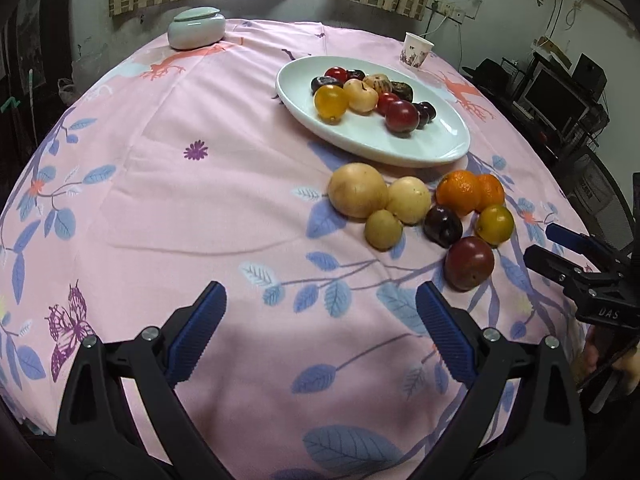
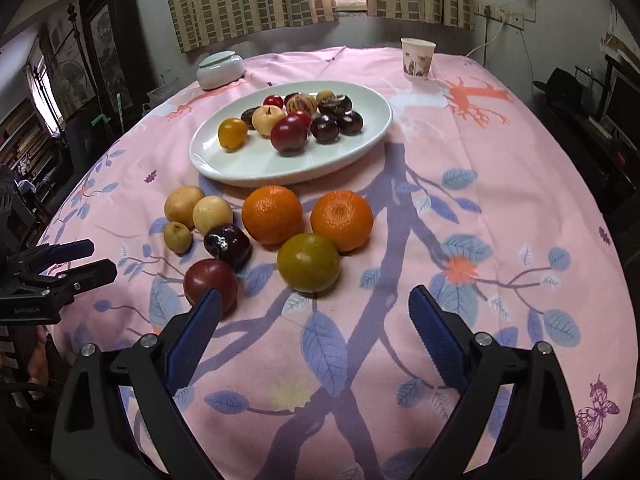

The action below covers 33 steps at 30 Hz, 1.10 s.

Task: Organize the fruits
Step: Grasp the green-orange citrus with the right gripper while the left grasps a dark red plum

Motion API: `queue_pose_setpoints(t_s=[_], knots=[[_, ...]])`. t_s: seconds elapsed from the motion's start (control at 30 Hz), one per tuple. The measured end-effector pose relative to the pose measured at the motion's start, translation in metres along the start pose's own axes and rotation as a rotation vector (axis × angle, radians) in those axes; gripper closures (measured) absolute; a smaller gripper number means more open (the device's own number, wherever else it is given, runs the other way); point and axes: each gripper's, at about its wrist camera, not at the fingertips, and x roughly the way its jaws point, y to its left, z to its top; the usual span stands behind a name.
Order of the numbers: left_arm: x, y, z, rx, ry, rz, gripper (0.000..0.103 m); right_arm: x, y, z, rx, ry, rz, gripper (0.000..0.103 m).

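Note:
A white oval plate holds several small fruits, red, dark and yellow. In front of it, loose on the pink cloth, lie two oranges, a green-orange fruit, a dark purple plum, a dark red fruit and three pale yellow fruits. My right gripper stands open just short of the loose fruits, its left finger overlapping the dark red one in view. My left gripper is open over bare cloth, left of the pile.
A pale lidded ceramic jar sits at the table's far left, a paper cup at the far right. The floral pink tablecloth drapes over the rounded table edges. Shelves and a monitor stand beyond the right side.

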Motion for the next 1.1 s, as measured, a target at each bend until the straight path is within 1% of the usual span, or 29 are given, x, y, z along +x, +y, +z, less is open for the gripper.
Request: queue_pose_setpoints(t_s=[0.13,0.17,0.2,0.23,0.27,0.3,0.33,0.37,0.4,0.43,0.57,0.67,0.8,0.9,1.0,1.07,1.1], knots=[[-0.004,0.000,-0.008,-0.008,-0.004,-0.002,0.006,0.014,-0.003,0.005,0.025,0.000,0.008,0.008],[-0.006,-0.001,-0.009,-0.007,-0.006,0.001,0.006,0.017,-0.003,0.006,0.026,0.000,0.012,0.011],[-0.006,-0.001,-0.010,-0.006,-0.007,0.001,0.006,0.022,-0.003,0.008,0.025,0.006,0.023,0.016],[-0.007,-0.002,-0.010,-0.004,-0.008,0.002,0.006,0.026,-0.002,0.010,0.025,0.018,0.039,0.028],[-0.008,-0.002,-0.010,-0.002,-0.009,0.003,0.006,0.031,-0.002,0.011,0.029,0.031,0.057,0.033],[-0.008,-0.002,-0.009,-0.002,-0.010,0.005,0.006,0.034,-0.002,0.012,0.033,0.038,0.072,0.035],[-0.009,-0.002,-0.009,-0.001,-0.011,0.006,0.006,0.038,-0.001,0.012,0.032,0.042,0.076,0.039],[-0.010,-0.003,-0.009,-0.001,-0.012,0.004,0.006,0.041,-0.002,0.012,0.030,0.049,0.072,0.050],[-0.010,-0.004,-0.008,0.000,-0.012,0.003,0.006,0.047,-0.003,0.012,0.037,0.063,0.068,0.056],[-0.010,-0.005,-0.007,0.001,-0.010,0.000,0.006,0.047,-0.004,0.013,0.039,0.050,0.066,0.060],[-0.006,-0.019,-0.005,0.032,0.002,-0.004,0.006,0.042,-0.006,0.013,0.033,0.046,0.082,0.061],[0.001,-0.035,-0.004,0.069,0.009,-0.003,0.006,0.023,-0.011,0.007,0.047,0.018,0.100,0.061],[0.012,-0.060,-0.005,0.108,0.027,-0.017,0.006,-0.004,-0.023,-0.004,0.062,-0.019,0.093,0.061],[0.024,-0.080,-0.005,0.133,0.047,-0.023,0.006,-0.017,-0.032,-0.016,0.066,-0.024,0.102,0.061],[0.034,-0.098,-0.004,0.154,0.052,-0.017,0.006,-0.023,-0.039,-0.023,0.066,-0.025,0.109,0.061],[0.041,-0.106,-0.002,0.152,0.056,-0.011,0.007,-0.026,-0.045,-0.026,0.069,-0.024,0.112,0.061],[0.044,-0.109,-0.001,0.149,0.062,-0.017,0.011,-0.027,-0.048,-0.027,0.070,-0.025,0.112,0.061]])
